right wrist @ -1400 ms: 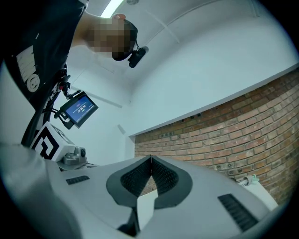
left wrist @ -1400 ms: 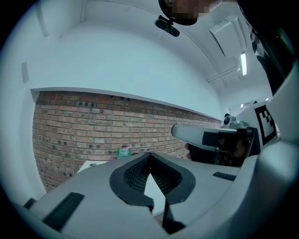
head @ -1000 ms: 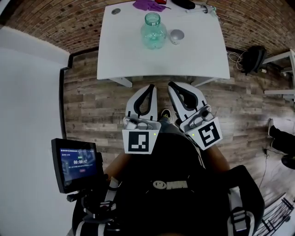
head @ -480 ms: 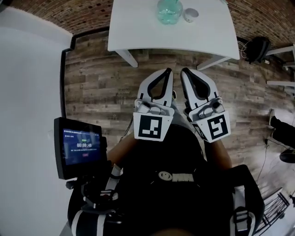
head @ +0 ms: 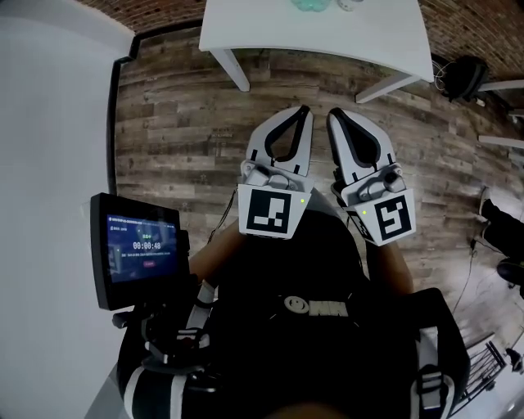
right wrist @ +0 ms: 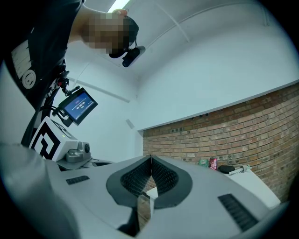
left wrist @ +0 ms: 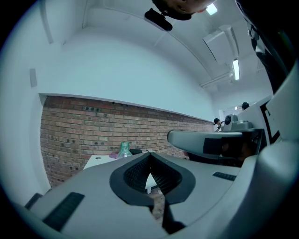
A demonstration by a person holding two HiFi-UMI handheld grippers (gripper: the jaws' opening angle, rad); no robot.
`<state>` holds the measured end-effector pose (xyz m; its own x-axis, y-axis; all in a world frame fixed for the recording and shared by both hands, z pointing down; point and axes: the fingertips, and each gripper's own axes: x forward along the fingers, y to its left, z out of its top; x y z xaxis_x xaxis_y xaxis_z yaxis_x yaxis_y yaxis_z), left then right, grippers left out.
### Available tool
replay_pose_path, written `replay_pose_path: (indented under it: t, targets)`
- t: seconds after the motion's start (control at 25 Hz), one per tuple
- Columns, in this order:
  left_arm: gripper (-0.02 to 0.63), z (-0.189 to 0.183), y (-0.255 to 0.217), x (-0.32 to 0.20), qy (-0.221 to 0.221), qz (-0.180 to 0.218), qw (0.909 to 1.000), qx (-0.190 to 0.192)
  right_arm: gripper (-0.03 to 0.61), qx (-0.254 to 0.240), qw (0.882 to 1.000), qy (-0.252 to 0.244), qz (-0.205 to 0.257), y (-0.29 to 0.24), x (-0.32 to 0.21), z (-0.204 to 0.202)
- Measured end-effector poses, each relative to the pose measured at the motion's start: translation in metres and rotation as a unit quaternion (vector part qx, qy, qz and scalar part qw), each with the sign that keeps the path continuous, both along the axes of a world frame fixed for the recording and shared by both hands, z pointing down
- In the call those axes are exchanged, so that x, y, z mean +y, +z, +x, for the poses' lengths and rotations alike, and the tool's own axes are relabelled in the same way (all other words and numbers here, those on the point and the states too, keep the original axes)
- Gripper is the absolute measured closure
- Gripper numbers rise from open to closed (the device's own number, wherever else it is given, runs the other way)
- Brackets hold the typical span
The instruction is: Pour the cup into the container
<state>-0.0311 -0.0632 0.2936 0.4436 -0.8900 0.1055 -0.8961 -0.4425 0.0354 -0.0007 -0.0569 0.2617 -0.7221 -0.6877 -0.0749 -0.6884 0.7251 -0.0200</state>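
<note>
Held side by side over the wooden floor in front of the person's body, my left gripper (head: 306, 109) and right gripper (head: 332, 112) are both shut with nothing between their jaws. They point toward the white table (head: 311, 41), a short gap away from its front edge. The green glass container (head: 309, 3) and the small cup (head: 348, 4) stand on the table, mostly cut off by the top edge of the head view. In the left gripper view the container (left wrist: 124, 149) shows far off above the shut left gripper (left wrist: 149, 153). The right gripper (right wrist: 150, 157) shows shut and empty in its own view.
A small monitor (head: 135, 250) on a stand sits at the person's left, beside a white wall (head: 49, 123). Table legs (head: 233, 69) slant down to the wood floor (head: 180, 123). A black bag (head: 461, 78) and cables lie at the right. Small items (right wrist: 208, 162) stand on the table's far end.
The table with the container and cup has slid toward the top edge of the head view. The gap between the gripper tips and the table's front edge has grown. Both grippers stay shut.
</note>
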Motion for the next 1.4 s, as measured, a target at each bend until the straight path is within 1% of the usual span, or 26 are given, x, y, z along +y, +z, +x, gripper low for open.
replay_pose_path:
  t: [0.16, 0.44, 0.6, 0.8, 0.96, 1.12, 1.16, 1.24, 1.4]
  targets:
    - [0.611, 0.015, -0.001, 0.029, -0.004, 0.003, 1.0000, 0.001, 0.572, -0.001, 1.000, -0.005, 0.003, 0.000, 0.030, 0.013]
    - [0.611, 0.063, 0.003, 0.085, -0.008, 0.000, 0.9999, -0.009, 0.572, -0.026, 1.000, -0.003, 0.000, -0.001, 0.079, 0.061]
    - [0.611, 0.074, 0.008, 0.117, -0.019, -0.011, 0.9997, -0.011, 0.572, -0.031, 0.999, -0.006, -0.007, 0.003, 0.107, 0.078]
    - [0.611, 0.088, 0.013, 0.153, -0.010, -0.025, 0.9994, -0.022, 0.572, -0.030, 0.999, -0.006, -0.018, 0.007, 0.143, 0.091]
    - [0.611, 0.091, 0.010, 0.180, -0.011, -0.020, 0.9994, -0.024, 0.572, -0.033, 0.999, -0.007, -0.022, 0.007, 0.170, 0.095]
    - [0.611, 0.073, 0.004, 0.264, -0.012, -0.001, 0.9997, -0.019, 0.572, -0.015, 1.000, -0.009, -0.003, 0.005, 0.256, 0.073]
    - [0.611, 0.069, 0.004, 0.277, -0.012, 0.001, 0.9998, -0.018, 0.572, -0.014, 1.000, -0.010, -0.002, 0.005, 0.269, 0.069]
    - [0.611, 0.067, 0.005, 0.285, -0.009, 0.000, 0.9998, -0.021, 0.572, -0.022, 1.000, -0.011, -0.005, 0.005, 0.279, 0.064]
    - [0.611, 0.074, 0.005, 0.280, 0.001, -0.005, 0.9998, -0.021, 0.572, -0.024, 1.000, 0.001, -0.019, 0.010, 0.275, 0.070]
